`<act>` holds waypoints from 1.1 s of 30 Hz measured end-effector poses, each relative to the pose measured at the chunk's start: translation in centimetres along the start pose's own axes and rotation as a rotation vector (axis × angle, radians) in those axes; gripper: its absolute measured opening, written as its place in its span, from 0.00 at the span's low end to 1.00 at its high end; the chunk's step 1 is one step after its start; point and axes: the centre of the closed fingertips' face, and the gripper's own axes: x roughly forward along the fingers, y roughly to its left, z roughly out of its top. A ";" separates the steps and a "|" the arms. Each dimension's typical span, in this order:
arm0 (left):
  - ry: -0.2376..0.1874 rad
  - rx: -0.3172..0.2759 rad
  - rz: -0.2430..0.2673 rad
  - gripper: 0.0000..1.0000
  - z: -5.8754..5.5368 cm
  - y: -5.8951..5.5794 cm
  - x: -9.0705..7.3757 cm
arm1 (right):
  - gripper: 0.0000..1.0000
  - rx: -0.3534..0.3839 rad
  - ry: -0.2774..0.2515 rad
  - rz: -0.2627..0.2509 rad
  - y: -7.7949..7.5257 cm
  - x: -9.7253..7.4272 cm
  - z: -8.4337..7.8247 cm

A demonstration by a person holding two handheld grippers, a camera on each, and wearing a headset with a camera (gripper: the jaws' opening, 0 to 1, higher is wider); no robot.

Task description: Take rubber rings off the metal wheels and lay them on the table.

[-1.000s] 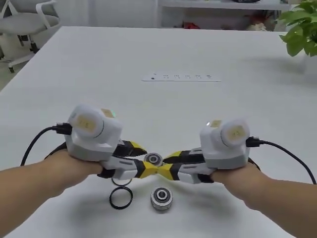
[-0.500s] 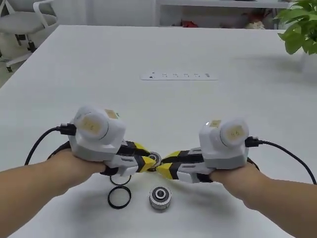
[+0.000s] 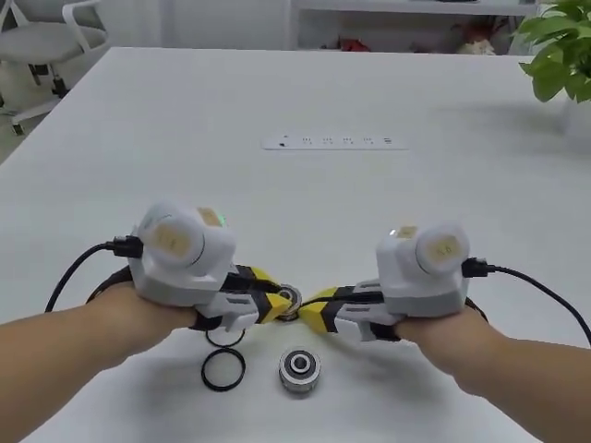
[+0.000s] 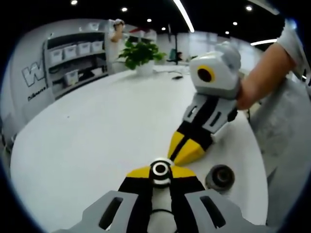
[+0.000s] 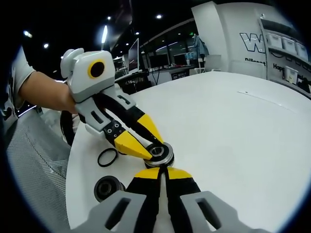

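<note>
Left gripper [image 3: 279,302] clamps the held wheel [image 3: 288,297], just above the loose wheel [image 3: 300,366] on the table [image 3: 305,212]. Right gripper [image 5: 163,173] jaws are pressed together, tips at the held wheel's rim; can't tell if they grip rubber. Loose ring [image 3: 223,368] lies just left of the loose wheel.

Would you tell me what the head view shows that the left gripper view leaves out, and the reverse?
Head view's own: an office chair and a power strip on the table. Left gripper view's own: shelves of bins and ceiling lights. Shared: the left gripper shut on a metal wheel, the right gripper beside it, a second wheel and a plant.
</note>
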 end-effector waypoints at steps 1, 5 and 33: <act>0.005 0.012 0.002 0.13 0.0 0.0 0.0 | 0.00 0.017 0.000 -0.005 -0.1 0.0 0.0; 0.010 0.017 0.014 0.13 0.0 0.0 0.0 | 0.00 0.114 -0.007 -0.014 -0.2 -0.1 0.0; 0.043 0.036 0.050 0.12 -0.1 -0.2 0.1 | 0.00 0.244 -0.075 -0.015 -0.3 -0.8 1.6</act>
